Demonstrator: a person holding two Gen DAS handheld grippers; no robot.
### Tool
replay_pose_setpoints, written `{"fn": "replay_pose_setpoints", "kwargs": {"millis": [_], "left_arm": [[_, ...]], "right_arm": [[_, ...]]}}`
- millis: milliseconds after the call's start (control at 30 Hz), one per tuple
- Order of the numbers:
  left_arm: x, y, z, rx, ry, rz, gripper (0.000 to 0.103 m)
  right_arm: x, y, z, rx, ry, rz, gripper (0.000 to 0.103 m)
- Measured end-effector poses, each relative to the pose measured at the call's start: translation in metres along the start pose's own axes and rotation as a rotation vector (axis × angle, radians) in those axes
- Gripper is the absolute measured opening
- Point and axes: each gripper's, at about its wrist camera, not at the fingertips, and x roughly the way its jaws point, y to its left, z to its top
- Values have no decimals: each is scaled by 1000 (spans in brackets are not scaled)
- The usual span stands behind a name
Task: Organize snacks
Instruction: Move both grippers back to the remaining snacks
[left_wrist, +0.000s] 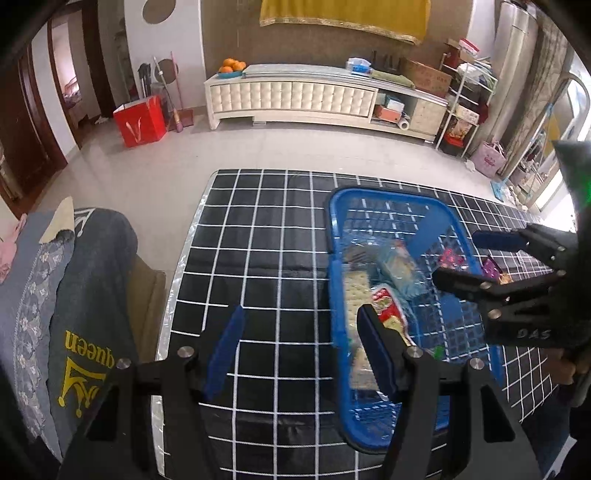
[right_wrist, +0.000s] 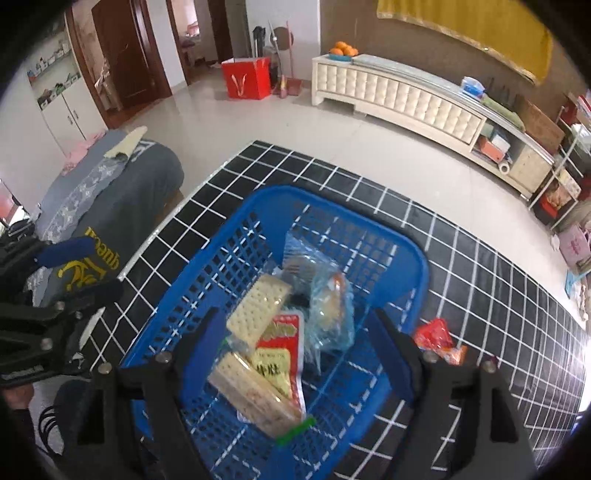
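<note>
- The blue basket (right_wrist: 207, 295) sits on the checked table (left_wrist: 258, 236); cracker packs (right_wrist: 258, 306) and a red packet (right_wrist: 280, 350) lie inside it.
- Left gripper (left_wrist: 299, 347) and right gripper (right_wrist: 291, 354) both gape wide and empty.
- Red wrappers (right_wrist: 437, 339) lie just outside the basket, near its right wall.
- Risk: a finger catching the basket's rim could shove it into those wrappers.

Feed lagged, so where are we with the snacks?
Done: cracker packs, a red pouch and clear-wrapped snacks sit in the blue basket. In hand: nothing; both jaws open. Left: a red packet on the grid cloth beside it.
</note>
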Motion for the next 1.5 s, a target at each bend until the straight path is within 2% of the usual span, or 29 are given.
{"fn": "replay_pose_setpoints", "kwargs": {"millis": [267, 633, 900, 1033, 1167, 1367, 1400, 1500], "left_arm": [[-22, -39, 2, 62, -20, -10, 62], [-54, -111, 9, 172, -89, -24, 62], [-57, -163, 13, 240, -108, -59, 62], [-52, -193, 12, 303, -121, -64, 62], [-41, -212, 10, 319, -102, -85, 62], [-21, -236, 13, 360, -102, -73, 62], [-18, -238, 14, 361, -98, -76, 63], [-7, -240, 17, 359, -88, -62, 82]], "right_arm": [[-49, -25, -19, 34, -64, -19, 83], [-104, -69, -50, 94, -138, -45, 83], [-130, -106, -77, 122, -172, -68, 83], [-134, -128, -90, 148, -169, -84, 83], [-130, -148, -100, 168, -152, -91, 83], [-113, -173, -108, 175, -120, -87, 83], [-109, -177, -110, 177, -112, -83, 83], [-95, -188, -109, 173, -92, -68, 83]]}}
